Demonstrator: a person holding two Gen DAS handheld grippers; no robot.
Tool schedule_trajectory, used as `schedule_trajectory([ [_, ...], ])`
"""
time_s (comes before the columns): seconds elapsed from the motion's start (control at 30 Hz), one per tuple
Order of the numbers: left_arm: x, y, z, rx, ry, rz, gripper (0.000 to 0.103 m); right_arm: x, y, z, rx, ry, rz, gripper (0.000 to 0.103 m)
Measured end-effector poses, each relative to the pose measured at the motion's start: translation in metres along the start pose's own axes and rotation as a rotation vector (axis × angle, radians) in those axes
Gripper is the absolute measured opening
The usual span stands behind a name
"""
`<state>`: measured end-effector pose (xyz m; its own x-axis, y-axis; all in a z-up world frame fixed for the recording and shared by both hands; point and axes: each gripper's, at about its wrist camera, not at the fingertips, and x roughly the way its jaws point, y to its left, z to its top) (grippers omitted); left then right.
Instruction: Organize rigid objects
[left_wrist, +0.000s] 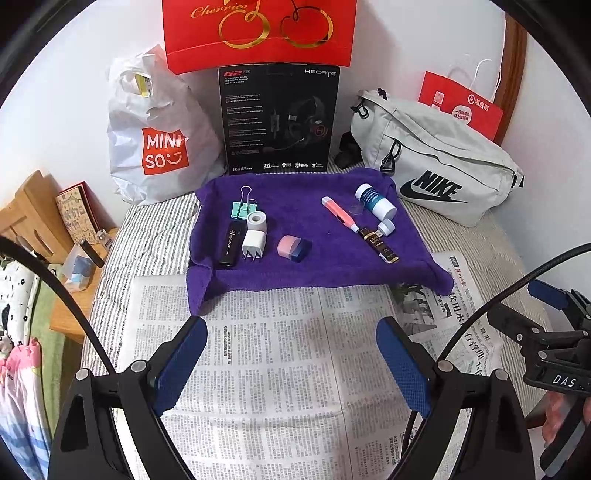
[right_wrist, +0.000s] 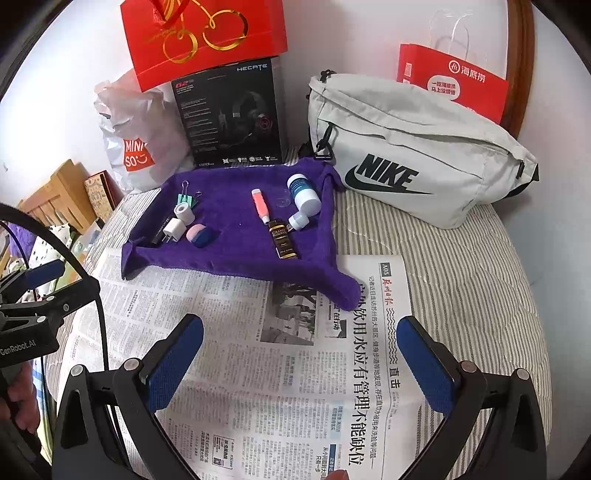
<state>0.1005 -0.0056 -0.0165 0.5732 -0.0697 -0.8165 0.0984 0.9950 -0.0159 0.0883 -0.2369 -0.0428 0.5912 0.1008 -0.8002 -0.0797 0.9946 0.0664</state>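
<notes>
A purple towel (left_wrist: 295, 266) (right_wrist: 229, 254) lies on a newspaper (left_wrist: 280, 369) (right_wrist: 258, 369). On its left part lie a green binder clip (left_wrist: 242, 208), a white tape roll (left_wrist: 257, 220), a black stick (left_wrist: 232, 243), a white charger plug (left_wrist: 253, 244) and a pink-and-blue eraser (left_wrist: 294, 247). On its right part lie a pink pen (left_wrist: 339, 213), a dark small bottle (left_wrist: 379, 245), a white cap (left_wrist: 386, 226) and a white-and-blue bottle (left_wrist: 375, 201). My left gripper (left_wrist: 291, 365) is open and empty over the newspaper. My right gripper (right_wrist: 299, 365) is open and empty too.
Behind the towel stand a Miniso bag (left_wrist: 159, 140), a black headset box (left_wrist: 279, 118) and a red gift bag (left_wrist: 258, 33). A grey Nike bag (left_wrist: 436, 162) and a red paper bag (left_wrist: 461, 105) lie at the right. A wooden stand (left_wrist: 37, 218) sits at left.
</notes>
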Motion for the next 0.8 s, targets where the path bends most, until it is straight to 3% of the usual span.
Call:
schedule_trajectory([
  [0.8,0.003,-0.002,-0.0019,0.004,0.009,0.001,0.093,-0.0004,0.0023,0.0011,-0.014,-0.002,-0.009,0.103],
])
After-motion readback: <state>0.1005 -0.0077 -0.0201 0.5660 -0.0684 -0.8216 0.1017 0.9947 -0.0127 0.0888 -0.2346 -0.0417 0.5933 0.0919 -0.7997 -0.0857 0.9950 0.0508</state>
